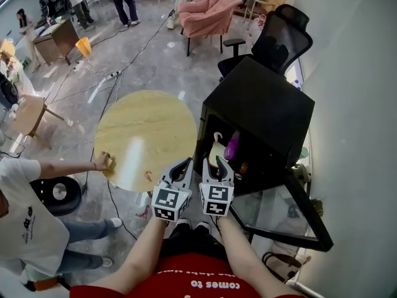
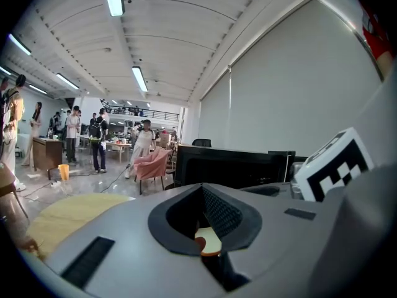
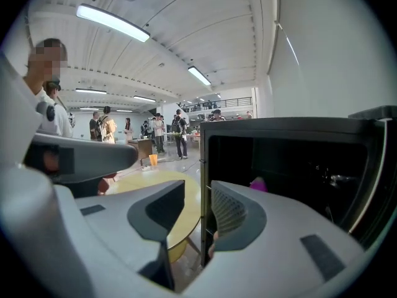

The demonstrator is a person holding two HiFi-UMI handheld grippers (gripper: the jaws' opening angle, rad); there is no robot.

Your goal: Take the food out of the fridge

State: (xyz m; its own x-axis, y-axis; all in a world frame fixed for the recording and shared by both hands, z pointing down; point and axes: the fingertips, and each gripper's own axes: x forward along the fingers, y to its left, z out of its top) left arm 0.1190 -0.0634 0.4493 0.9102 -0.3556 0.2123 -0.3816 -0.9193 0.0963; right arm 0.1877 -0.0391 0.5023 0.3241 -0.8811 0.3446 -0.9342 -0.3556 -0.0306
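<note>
A low black box-shaped fridge stands on the floor with its glass door swung wide open toward the person. The food is inside it. A purple aubergine-shaped piece leans upright near the front of the compartment, just beside a pale yellow-and-white piece. A small reddish item sits lower to the right, too small to identify. Both grippers are held side by side in front of the opening, level with each other and close together, neither touching anything. The left gripper has its jaws brought together at the tips, with nothing caught between them. Its own view shows only a hollow between the curved pads, with a pale patch seen through it. The right gripper is released – its jaws stand apart and are empty, and through the gap its view shows the fridge's front edge, with the purple piece further in. To the left of the fridge is a round light-wood surface. Another person's hand rests at its near edge on something yellow. Beyond the fridge stand a black mesh office chair and a pink armchair.
</note>
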